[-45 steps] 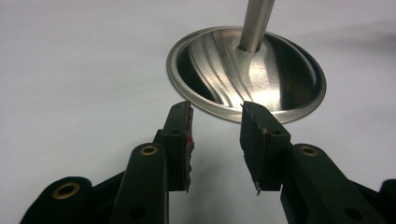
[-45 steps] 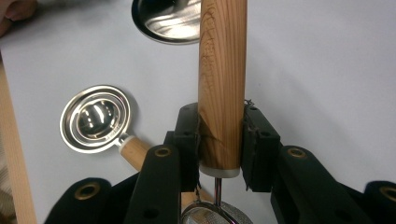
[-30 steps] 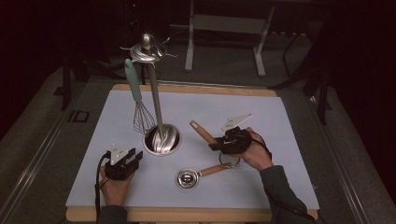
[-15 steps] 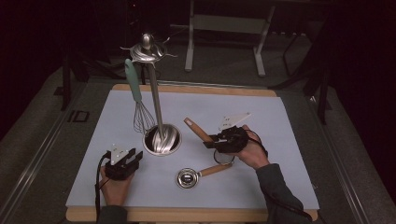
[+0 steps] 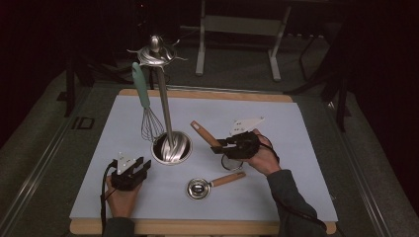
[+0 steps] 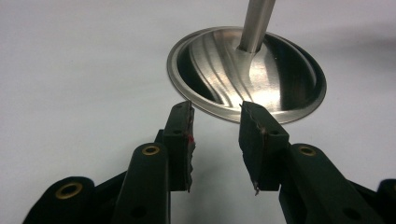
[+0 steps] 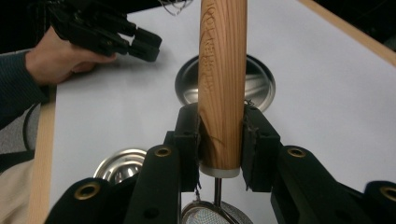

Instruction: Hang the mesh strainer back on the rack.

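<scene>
My right gripper (image 5: 223, 144) is shut on the wooden handle (image 7: 222, 70) of a small mesh strainer (image 5: 231, 163), close to where the handle meets the mesh. The handle (image 5: 202, 132) points up and left toward the steel utensil stand (image 5: 171, 148). A whisk with a teal handle (image 5: 146, 111) hangs from the stand's top. My left gripper (image 5: 142, 167) rests on the mat just left of the stand's dish-shaped base (image 6: 247, 79). It is open (image 6: 217, 135), with nothing between its jaws.
A small steel measuring cup with a wooden handle (image 5: 199, 188) lies on the white mat in front of the stand, and also appears in the right gripper view (image 7: 119, 163). The mat covers a wooden board (image 5: 207, 93). Dark floor and metal frame legs lie beyond.
My right gripper has shifted a little to the left with the strainer, bringing the handle tip closer to the stand. The left gripper has stayed put.
</scene>
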`<state>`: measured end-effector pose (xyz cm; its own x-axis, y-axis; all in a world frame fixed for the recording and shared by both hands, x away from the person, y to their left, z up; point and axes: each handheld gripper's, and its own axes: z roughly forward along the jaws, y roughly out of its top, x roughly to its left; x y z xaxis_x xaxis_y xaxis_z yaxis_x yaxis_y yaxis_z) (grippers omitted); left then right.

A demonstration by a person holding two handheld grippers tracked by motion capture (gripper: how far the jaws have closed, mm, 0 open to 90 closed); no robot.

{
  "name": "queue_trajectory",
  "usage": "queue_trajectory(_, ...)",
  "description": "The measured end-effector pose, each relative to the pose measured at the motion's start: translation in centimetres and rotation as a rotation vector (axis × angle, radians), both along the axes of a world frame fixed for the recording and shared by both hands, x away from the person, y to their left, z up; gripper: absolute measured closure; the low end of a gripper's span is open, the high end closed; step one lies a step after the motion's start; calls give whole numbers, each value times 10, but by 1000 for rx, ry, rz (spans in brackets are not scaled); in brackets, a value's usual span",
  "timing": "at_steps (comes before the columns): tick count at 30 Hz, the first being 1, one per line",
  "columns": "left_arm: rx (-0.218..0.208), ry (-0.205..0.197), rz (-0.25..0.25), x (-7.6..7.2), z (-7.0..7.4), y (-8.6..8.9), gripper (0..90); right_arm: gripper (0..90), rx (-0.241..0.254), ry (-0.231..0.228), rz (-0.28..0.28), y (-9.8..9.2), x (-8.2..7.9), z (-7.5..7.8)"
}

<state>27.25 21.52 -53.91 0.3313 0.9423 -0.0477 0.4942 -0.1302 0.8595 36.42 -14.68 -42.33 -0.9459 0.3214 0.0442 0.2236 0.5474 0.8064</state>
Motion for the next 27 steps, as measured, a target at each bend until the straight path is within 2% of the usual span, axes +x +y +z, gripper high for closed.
queue_trajectory(8,-2,0,0,0,0,0,650,707,36,-45,17,10,-2,9)
queue_trajectory(18,-5,-1,0,0,0,0,650,707,36,-101,37,20,-4,19)
queue_trajectory(27,-5,0,0,0,0,0,651,707,62,-125,40,23,-5,28)
